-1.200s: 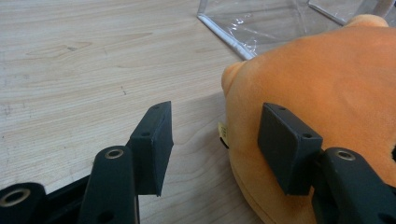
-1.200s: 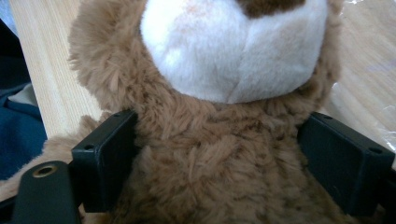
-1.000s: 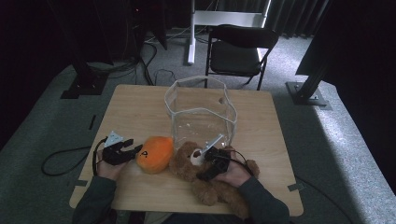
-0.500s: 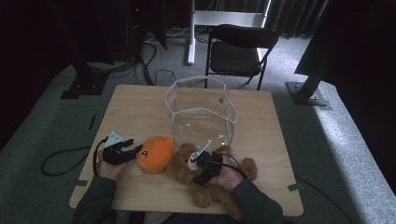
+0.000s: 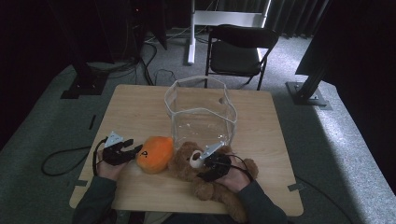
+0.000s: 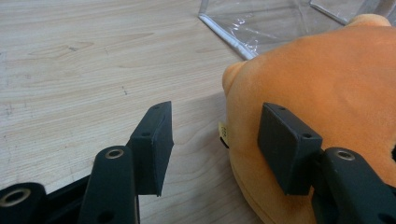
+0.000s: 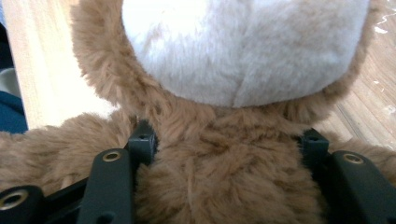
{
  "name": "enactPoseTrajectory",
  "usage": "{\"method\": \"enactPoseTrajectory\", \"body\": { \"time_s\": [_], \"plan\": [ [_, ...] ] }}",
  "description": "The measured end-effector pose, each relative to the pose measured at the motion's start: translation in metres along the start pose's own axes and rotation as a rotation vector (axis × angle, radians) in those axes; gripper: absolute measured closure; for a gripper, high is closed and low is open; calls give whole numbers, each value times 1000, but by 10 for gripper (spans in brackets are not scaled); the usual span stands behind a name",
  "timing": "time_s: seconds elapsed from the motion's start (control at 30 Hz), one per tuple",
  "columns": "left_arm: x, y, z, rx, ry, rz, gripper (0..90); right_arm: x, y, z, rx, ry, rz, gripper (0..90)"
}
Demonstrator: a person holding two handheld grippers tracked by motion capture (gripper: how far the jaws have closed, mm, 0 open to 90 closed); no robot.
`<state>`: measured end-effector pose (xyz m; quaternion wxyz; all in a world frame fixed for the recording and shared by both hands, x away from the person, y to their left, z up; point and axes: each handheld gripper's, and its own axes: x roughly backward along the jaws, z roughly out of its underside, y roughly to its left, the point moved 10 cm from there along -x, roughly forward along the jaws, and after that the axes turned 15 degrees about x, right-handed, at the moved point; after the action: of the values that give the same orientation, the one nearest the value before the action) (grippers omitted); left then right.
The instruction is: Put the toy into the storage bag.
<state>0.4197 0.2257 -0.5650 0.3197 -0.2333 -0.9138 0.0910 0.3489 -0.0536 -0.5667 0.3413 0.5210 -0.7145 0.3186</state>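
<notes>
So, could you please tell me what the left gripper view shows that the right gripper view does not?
The left gripper view alone shows the orange plush toy, its small tag, and the clear plastic container behind it; the left gripper stands open, one pad against the toy. The right gripper view alone shows the brown teddy bear, its pale muzzle above, with the right gripper around its body just below the head. Both show the wooden table and black jaws rising from below.

Bear (image 5: 187,161) between ball (image 5: 154,153) and bin (image 5: 201,109)
</notes>
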Motion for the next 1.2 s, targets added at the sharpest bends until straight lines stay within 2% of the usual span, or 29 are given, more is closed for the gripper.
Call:
{"method": "enactPoseTrajectory", "body": {
  "time_s": [0.6, 0.77, 0.97, 1.2],
  "plan": [
    [0, 0, 0, 1, -3, -1, 457, 17, -1, 1, -13, -88, 30, 424],
    [0, 0, 0, 0, -3, -1, 457, 23, -4, 1, -24, -112, 50, 435],
    [0, 1, 0, 0, -3, -1, 457, 31, -4, -2, -11, -137, 77, 446],
    [1, 1, 0, -1, -3, -2, 457, 39, -7, -5, -13, -190, 108, 455]
  ]
}}
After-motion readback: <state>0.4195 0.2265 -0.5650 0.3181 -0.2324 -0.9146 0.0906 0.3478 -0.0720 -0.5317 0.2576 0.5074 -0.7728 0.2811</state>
